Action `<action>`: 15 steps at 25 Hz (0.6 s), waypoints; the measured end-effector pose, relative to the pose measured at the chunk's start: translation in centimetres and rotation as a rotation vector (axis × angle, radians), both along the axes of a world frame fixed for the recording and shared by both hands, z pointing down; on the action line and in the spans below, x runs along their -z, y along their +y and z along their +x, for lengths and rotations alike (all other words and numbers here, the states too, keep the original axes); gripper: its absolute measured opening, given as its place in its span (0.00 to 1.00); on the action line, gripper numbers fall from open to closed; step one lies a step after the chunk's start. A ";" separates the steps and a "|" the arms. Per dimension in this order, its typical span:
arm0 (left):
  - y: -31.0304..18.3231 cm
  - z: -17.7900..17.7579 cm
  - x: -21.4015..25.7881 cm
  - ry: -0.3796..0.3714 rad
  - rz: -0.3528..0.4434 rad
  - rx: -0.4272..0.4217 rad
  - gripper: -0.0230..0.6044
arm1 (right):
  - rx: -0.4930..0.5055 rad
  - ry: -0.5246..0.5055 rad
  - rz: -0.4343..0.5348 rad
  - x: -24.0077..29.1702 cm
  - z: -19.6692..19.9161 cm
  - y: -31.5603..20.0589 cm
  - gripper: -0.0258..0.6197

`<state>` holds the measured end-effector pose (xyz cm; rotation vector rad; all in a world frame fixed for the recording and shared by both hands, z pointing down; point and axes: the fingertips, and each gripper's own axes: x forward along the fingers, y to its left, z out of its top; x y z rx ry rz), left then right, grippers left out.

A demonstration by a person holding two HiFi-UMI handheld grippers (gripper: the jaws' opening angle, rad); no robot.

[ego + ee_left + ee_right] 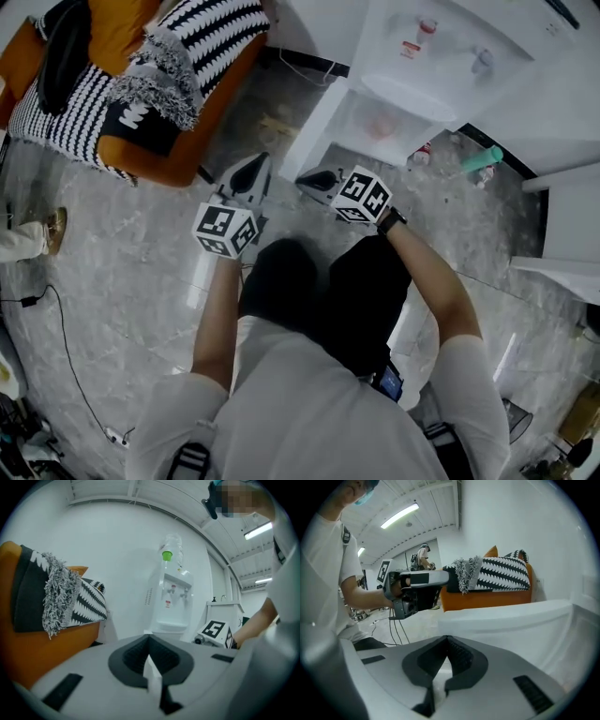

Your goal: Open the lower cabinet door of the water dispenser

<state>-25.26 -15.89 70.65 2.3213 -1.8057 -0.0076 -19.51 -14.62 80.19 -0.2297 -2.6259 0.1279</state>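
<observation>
Since the lower cabinet door point(317, 131) appears swung out from the water dispenser point(441, 56): left gripper point(258, 165), right gripper point(303, 176), jaws together, empty; keep both clear of it.

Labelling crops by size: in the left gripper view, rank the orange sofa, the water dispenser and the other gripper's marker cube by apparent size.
1. orange sofa, largest, though it is nearest the camera, which inflates it.
2. water dispenser.
3. marker cube, clearly smallest.
</observation>
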 end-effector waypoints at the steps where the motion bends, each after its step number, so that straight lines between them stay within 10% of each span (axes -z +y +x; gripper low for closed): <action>1: 0.2 -0.6 0.0 -0.001 0.000 0.013 0.05 | -0.005 -0.004 -0.004 0.0 -0.8 -0.1 0.05; 15: 2.1 -7.1 -0.3 0.018 -0.029 0.148 0.05 | -0.226 -0.061 -0.171 0.3 -11.7 -4.9 0.05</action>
